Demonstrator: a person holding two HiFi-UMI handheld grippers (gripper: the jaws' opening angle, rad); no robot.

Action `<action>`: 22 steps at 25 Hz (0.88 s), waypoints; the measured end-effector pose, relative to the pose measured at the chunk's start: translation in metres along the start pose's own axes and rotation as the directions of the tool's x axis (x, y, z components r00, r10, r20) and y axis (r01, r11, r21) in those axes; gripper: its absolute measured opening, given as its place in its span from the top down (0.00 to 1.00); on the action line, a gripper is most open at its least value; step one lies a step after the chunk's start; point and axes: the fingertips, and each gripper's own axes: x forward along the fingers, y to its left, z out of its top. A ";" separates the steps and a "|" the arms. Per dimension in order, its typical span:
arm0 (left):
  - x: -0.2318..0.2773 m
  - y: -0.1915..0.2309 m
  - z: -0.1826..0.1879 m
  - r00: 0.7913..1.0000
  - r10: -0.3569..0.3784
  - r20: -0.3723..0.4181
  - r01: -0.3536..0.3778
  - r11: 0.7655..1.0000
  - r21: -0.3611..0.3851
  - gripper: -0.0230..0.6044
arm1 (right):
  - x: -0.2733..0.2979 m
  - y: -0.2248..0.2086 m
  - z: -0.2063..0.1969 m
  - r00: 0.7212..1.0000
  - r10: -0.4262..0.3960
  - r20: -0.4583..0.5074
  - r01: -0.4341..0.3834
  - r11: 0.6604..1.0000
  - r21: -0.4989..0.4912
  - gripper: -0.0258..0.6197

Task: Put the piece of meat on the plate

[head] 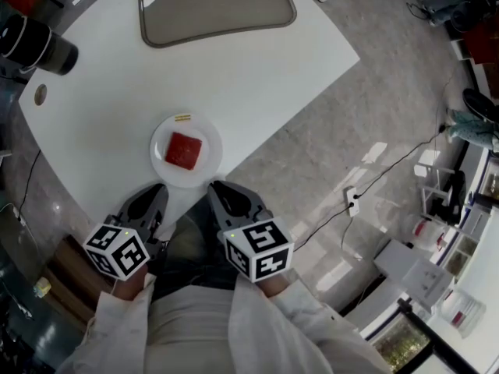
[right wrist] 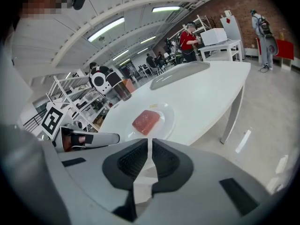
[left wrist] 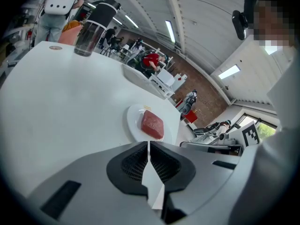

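A red square piece of meat [head: 184, 150] lies in the middle of a small white plate [head: 165, 132] near the front edge of the white table [head: 234, 76]. The left gripper view shows the meat [left wrist: 152, 124] on the plate [left wrist: 132, 120], and so does the right gripper view, meat [right wrist: 146, 122] on plate [right wrist: 168, 118]. My left gripper [head: 158, 194] is shut and empty, just short of the plate at the table's edge. My right gripper [head: 221, 189] is shut and empty, beside the plate's near right rim.
A grey tray [head: 214, 6] lies at the table's far side. A dark tumbler [head: 35, 45] stands at the far left, near a small round disc [head: 40, 94]. Cables and shelving occupy the floor to the right.
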 end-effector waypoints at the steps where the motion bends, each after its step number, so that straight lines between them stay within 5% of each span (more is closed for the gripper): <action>1: 0.001 0.000 -0.001 1.000 0.002 0.002 -0.002 1.000 0.000 0.94 | 0.001 -0.001 -0.002 1.000 -0.001 -0.003 0.001 1.000 0.009 0.93; 14: 0.003 0.007 -0.001 1.000 0.023 -0.001 -0.023 0.998 -0.061 0.93 | 0.009 -0.005 -0.012 0.999 -0.028 -0.029 0.030 0.998 0.063 0.93; 19: 0.000 0.005 -0.003 1.000 0.011 -0.022 -0.013 0.997 -0.073 0.85 | 0.008 -0.004 -0.011 0.999 -0.034 -0.028 0.036 0.997 0.068 0.93; 22: 0.000 0.004 -0.003 0.999 0.006 -0.037 -0.009 0.996 -0.084 0.84 | 0.009 -0.003 -0.012 0.999 -0.036 -0.033 0.039 0.996 0.079 0.84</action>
